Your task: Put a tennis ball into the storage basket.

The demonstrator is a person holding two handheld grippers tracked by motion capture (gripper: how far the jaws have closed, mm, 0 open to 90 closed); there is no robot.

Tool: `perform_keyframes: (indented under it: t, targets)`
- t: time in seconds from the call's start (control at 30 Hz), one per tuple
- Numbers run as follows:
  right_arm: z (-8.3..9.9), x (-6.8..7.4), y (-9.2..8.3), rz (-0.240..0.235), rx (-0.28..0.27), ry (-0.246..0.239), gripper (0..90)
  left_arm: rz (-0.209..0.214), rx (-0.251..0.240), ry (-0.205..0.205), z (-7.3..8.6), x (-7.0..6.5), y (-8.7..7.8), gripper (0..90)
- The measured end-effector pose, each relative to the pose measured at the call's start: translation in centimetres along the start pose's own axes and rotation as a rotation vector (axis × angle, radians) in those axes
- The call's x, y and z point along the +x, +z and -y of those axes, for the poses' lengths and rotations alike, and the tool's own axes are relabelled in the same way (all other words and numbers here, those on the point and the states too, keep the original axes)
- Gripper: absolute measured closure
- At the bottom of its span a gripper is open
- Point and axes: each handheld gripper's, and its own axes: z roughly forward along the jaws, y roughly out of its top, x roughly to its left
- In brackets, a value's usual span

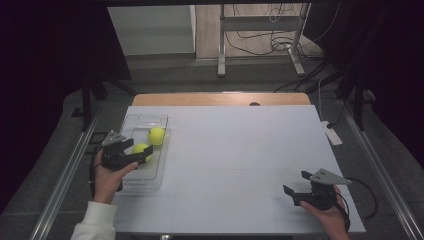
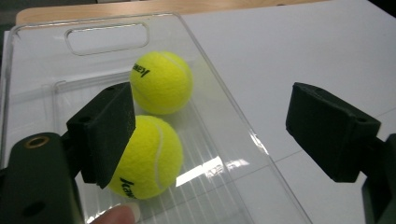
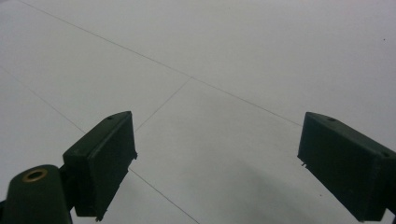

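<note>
High view: a clear plastic tray [image 1: 131, 121] sits at the left of the white worktop [image 1: 235, 150], with two yellow tennis balls in it. The left hand-held gripper [image 1: 141, 153] hangs over the tray's near half, right at the nearer ball [image 1: 140, 149]; the farther ball [image 1: 156, 135] lies just beyond, toward the tray's far end. The right hand-held gripper [image 1: 295, 184] rests well apart at the worktop's near right, so the left hand is plainly the nearer one.

Left gripper view: the jaws stand open with nothing pressed between them. The nearer ball [image 2: 152, 156] lies low and to the left, half behind the left jaw rather than centred in the gap — the tray's right wall [image 2: 243, 135] runs through the gap instead. The farther ball [image 2: 161, 81] touches the nearer one from behind. A ball has no long axis, so any grasp would turn on shifting the left hand-held gripper toward that left side.

Right gripper view: jaws wide apart over bare worktop [image 3: 210, 70] — holding nothing.
</note>
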Motion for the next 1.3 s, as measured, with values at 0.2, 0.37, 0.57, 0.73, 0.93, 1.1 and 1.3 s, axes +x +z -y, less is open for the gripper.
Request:
perform_keyframes:
  t: [0.2,0.37,0.57,0.73,0.93,1.1,1.3]
  targets:
    - [0.1,0.0,-0.4,0.009,-0.004,0.008,11.2,0.056,-0.012,0.015,0.4,-0.8,-0.8,16.2]
    - [0.2,0.0,-0.9,0.015,-0.013,0.007,11.1,0.075,-0.011,0.031,1.1,-1.3,-1.1,16.2]
    - [0.4,-0.3,-1.6,0.02,-0.031,0.013,10.9,0.096,-0.009,0.066,2.2,-2.6,-0.7,16.2]
    - [0.3,-0.4,-1.8,0.016,-0.041,0.012,10.8,0.099,0.009,0.094,3.5,-3.6,-0.4,15.8]
    - [0.2,-0.3,-1.8,-0.001,-0.051,0.004,10.6,0.099,-0.014,0.116,4.8,-4.2,-0.8,15.5]
    - [0.1,-0.2,-1.9,-0.013,-0.058,0.005,10.5,0.104,-0.023,0.141,5.9,-4.7,-1.1,15.3]
    - [-0.1,0.0,-1.8,-0.026,-0.063,-0.002,10.4,0.106,-0.011,0.145,6.7,-5.0,-0.8,15.2]
